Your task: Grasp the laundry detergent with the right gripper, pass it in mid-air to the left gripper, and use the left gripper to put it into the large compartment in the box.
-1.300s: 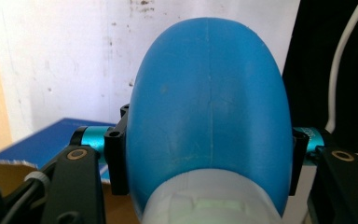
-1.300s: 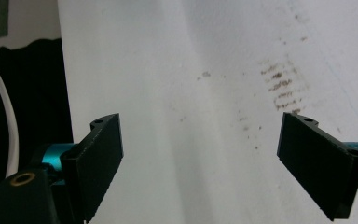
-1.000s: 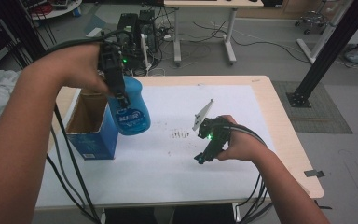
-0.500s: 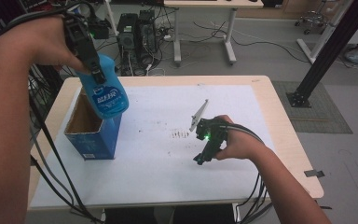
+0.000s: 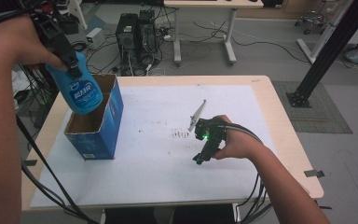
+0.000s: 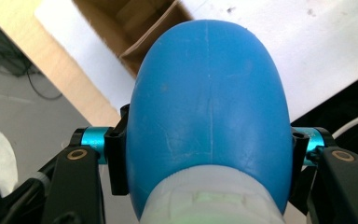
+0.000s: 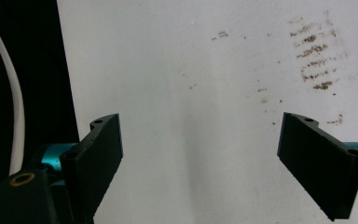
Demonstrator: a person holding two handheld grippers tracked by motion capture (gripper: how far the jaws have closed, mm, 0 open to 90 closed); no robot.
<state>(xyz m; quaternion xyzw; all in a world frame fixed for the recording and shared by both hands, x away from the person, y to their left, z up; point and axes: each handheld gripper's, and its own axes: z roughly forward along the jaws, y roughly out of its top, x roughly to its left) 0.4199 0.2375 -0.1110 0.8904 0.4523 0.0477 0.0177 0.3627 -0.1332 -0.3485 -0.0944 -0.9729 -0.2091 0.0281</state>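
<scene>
The left gripper (image 5: 72, 65) clamps a blue plastic bottle (image 5: 80, 92), its white label lettering illegible, above the open blue cardboard box (image 5: 103, 130). The right gripper (image 5: 199, 158) gapes empty, well right of the box.

I see blue plastic bottle (image 5: 81, 91) above open blue cardboard box (image 5: 103, 133), left on white paper sheet (image 5: 158, 182); brown smudges (image 5: 181, 134) right of it

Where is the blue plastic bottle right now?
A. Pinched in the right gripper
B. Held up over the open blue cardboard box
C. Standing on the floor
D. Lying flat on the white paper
B: the left gripper is shut on the blue plastic bottle, which hangs above the open top of the blue cardboard box, not resting on anything.
</scene>
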